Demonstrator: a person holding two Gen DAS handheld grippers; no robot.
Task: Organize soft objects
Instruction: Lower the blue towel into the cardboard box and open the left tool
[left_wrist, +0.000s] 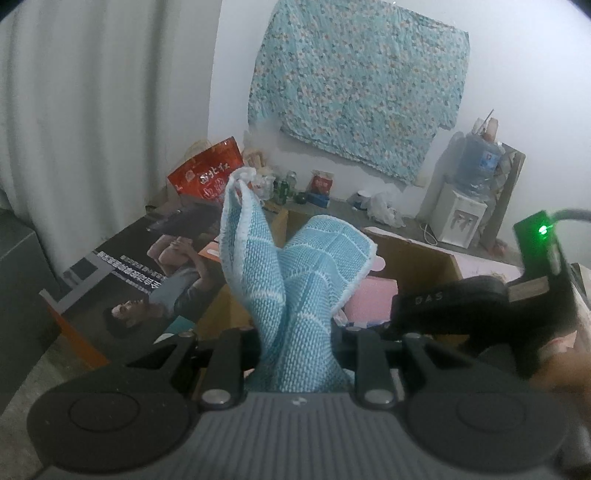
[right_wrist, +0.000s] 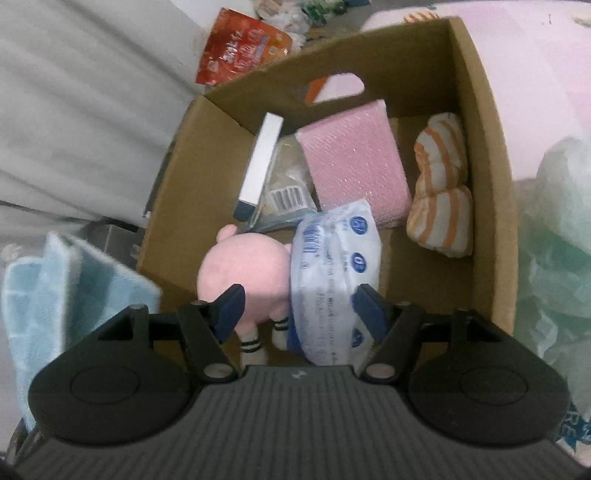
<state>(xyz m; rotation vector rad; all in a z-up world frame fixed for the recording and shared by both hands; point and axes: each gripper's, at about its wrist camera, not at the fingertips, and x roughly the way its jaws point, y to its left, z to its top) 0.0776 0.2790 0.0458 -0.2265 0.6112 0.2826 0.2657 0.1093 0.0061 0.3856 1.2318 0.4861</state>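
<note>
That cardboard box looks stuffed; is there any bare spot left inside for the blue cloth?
Bare cardboard box floor shows between the tissue pack and the striped roll, toward the right wall. The left and middle are crowded: pink plush, pink pad, white carton.

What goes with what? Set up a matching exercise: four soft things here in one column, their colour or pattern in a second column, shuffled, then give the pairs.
Things:
1. woven cloth held in the left gripper
2. plush toy in the cardboard box
3. rolled towel by the box's right wall
4. tissue pack beside the plush toy

Colours:
A. white with orange stripes
B. light blue with white lines
C. white with blue print
D. plain pink

Pairs: 1-B, 2-D, 3-A, 4-C
</note>
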